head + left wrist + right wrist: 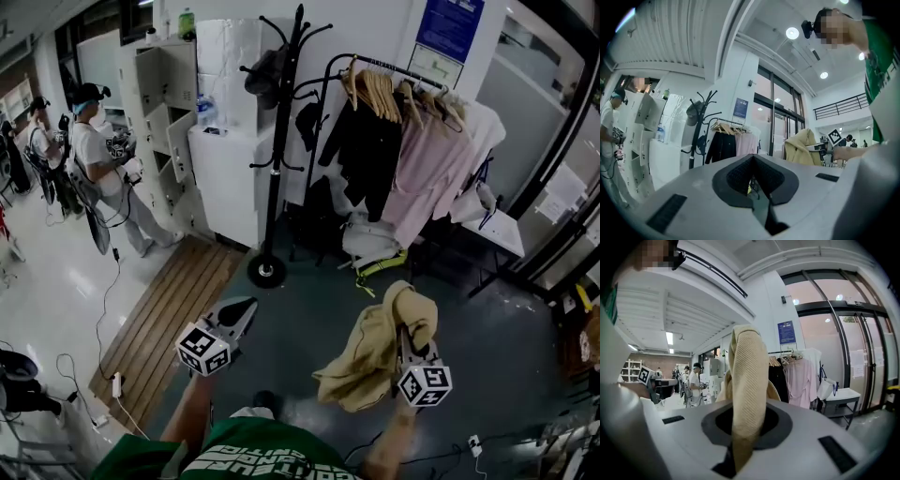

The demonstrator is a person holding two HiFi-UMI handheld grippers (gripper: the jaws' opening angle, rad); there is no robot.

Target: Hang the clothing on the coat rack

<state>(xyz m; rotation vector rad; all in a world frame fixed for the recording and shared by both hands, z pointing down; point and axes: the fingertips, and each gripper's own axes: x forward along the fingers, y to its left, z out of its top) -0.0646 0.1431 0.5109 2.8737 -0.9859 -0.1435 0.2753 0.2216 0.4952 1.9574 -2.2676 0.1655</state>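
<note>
A beige garment [370, 352] hangs bunched from my right gripper [405, 336], which is shut on a fold of it low at the right of the head view. In the right gripper view the fabric [747, 380] rises out of the jaws and hides what lies straight ahead. My left gripper [246, 307] is shut with nothing in it and points toward the rack's base. The black coat rack [277, 159] stands upright ahead of me, with a dark cap on an upper hook. It also shows in the left gripper view, where the coat rack [697, 136] stands left of centre, far beyond the left gripper [752, 174].
A clothes rail [403, 141] with black and pink garments stands right of the rack. White lockers [164, 122] and a white cabinet [230, 178] are to its left. A wooden mat [173, 314], floor cables, people [98, 159] at the far left and a white table [492, 230] surround the spot.
</note>
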